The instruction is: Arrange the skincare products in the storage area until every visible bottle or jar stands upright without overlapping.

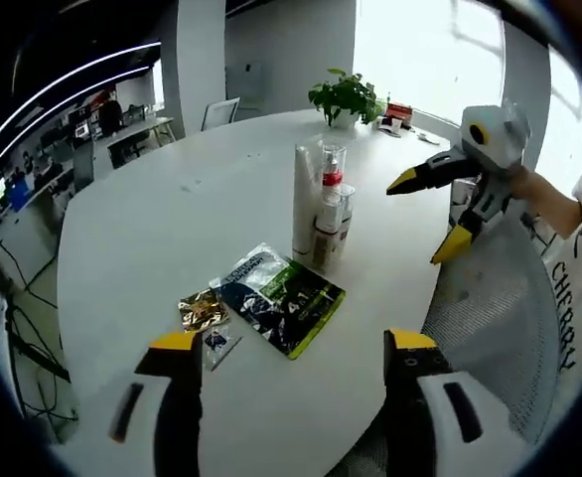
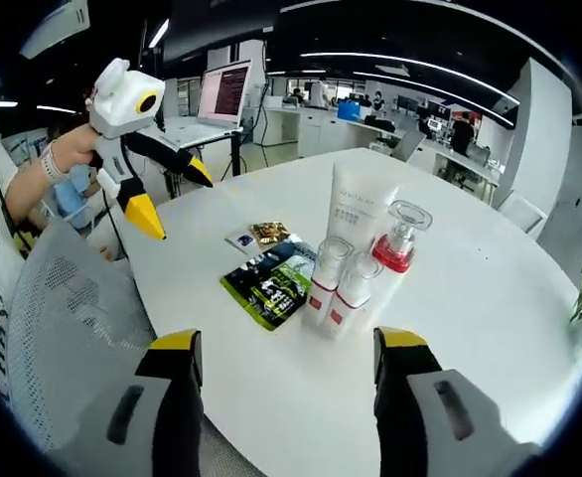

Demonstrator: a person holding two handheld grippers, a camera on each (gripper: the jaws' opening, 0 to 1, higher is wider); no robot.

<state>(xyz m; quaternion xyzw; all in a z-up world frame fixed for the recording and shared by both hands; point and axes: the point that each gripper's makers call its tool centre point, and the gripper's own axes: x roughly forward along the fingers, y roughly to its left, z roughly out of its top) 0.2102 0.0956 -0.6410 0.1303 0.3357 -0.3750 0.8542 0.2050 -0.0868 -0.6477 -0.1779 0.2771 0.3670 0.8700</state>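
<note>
Skincare products: your cluster of four stands upright mid-table, touching or just beside each other. White tube (image 2: 359, 207), pump bottle with red collar and clear cap (image 2: 397, 243), two small clear-capped bottles with red bands (image 2: 328, 280) (image 2: 355, 290).
Same cluster, left gripper view: tube (image 1: 304, 202) at the left of the group, pump bottle (image 1: 331, 189) beside it, small bottles partly hidden behind each other.
Flat items: dark green-and-black sachet (image 2: 276, 281) lies flat just beside the small bottles; gold foil packet (image 2: 270, 233) and a small blue-and-white packet (image 2: 243, 239) lie a little beyond it, apart from the bottles.
Table: round, white (image 2: 490, 298).
Left gripper: yours, jaws wide apart, nothing between them (image 1: 289, 343); hovering off the table edge near the sachet (image 1: 283, 296). Seen from the right gripper view it's up in the air by the table edge, yellow tips spread (image 2: 172, 194).
Right gripper: jaws apart, empty (image 2: 286, 343); low over the table edge, short of the bottles. In the left gripper view it's held to the right of the cluster, tips spread (image 1: 427, 214).
Background: potted plant (image 1: 346, 97) on the far side of the table; mesh chair back (image 2: 63, 318) near you.
</note>
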